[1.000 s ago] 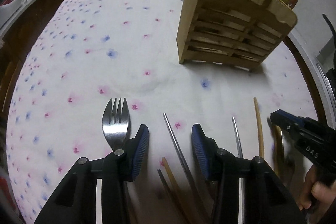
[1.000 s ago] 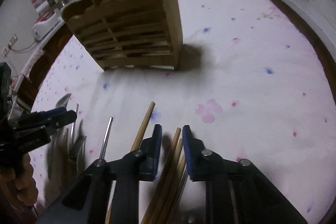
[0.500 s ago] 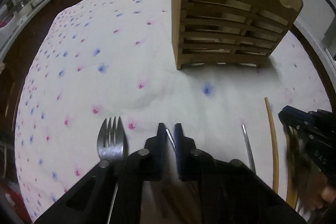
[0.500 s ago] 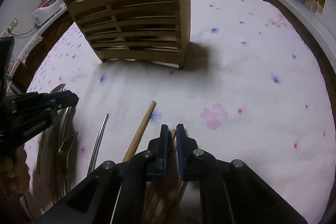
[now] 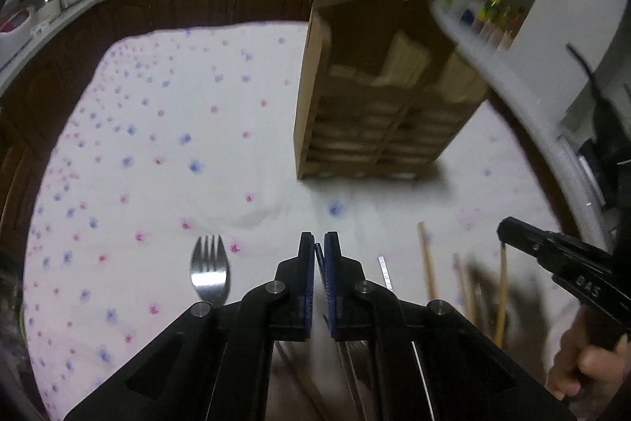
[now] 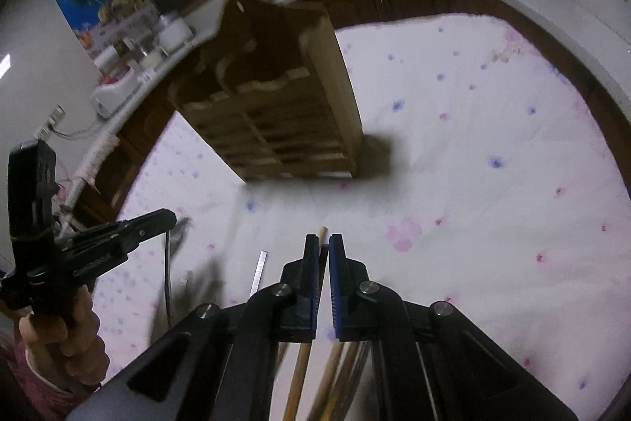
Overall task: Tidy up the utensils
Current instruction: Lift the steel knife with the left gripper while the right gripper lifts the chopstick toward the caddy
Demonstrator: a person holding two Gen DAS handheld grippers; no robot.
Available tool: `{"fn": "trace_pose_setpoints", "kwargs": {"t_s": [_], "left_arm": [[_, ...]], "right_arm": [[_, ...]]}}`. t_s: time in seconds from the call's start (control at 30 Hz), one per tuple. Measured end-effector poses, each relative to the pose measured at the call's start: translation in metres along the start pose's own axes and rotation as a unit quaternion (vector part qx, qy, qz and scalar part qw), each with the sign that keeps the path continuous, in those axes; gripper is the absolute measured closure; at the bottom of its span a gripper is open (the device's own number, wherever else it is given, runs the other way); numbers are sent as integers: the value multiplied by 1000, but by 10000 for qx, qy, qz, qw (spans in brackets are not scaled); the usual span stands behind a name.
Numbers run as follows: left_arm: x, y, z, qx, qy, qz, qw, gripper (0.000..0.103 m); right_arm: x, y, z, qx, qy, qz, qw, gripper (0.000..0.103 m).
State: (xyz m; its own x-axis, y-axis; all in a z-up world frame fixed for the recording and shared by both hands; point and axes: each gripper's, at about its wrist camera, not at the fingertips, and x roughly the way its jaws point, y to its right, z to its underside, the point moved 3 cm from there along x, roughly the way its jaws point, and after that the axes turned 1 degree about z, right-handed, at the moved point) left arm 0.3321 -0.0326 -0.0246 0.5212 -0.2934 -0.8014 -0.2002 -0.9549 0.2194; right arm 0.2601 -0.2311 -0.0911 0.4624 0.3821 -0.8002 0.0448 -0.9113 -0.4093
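Counter covered by a white cloth [image 5: 165,152] printed with small blue and pink flowers. On the cloth: an upright wooden slatted rack [image 5: 378,113], a metal fork [image 5: 209,273], and loose wooden chopsticks [image 5: 428,263] lying beside it.

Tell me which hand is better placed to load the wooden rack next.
Probably right: the right gripper clamps a wooden chopstick whose tip points toward the wooden rack; what the shut left gripper holds is unclear.
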Motion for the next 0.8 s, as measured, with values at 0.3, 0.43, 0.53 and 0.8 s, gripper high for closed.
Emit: {"fn": "trace_pose_setpoints", "kwargs": {"t_s": [0.3,0.43,0.53,0.8], "left_arm": [[-100,5,26,-23,666,368,9971,101],[-130,7,43,4,883,461,9950,101],[-149,9,54,50,1003,482,9938,101],[-182,14,68,71,1180,621,9910,101]], "right_arm": [[-66,-23,-4,-104,634,-236,9977,99],[-91,-32,-2,-173,857,-313,9957,99],[-108,-36,4,-194,998,-366,9941,99],[-151,-48,13,-317,1336,-399,9897,99]]}}
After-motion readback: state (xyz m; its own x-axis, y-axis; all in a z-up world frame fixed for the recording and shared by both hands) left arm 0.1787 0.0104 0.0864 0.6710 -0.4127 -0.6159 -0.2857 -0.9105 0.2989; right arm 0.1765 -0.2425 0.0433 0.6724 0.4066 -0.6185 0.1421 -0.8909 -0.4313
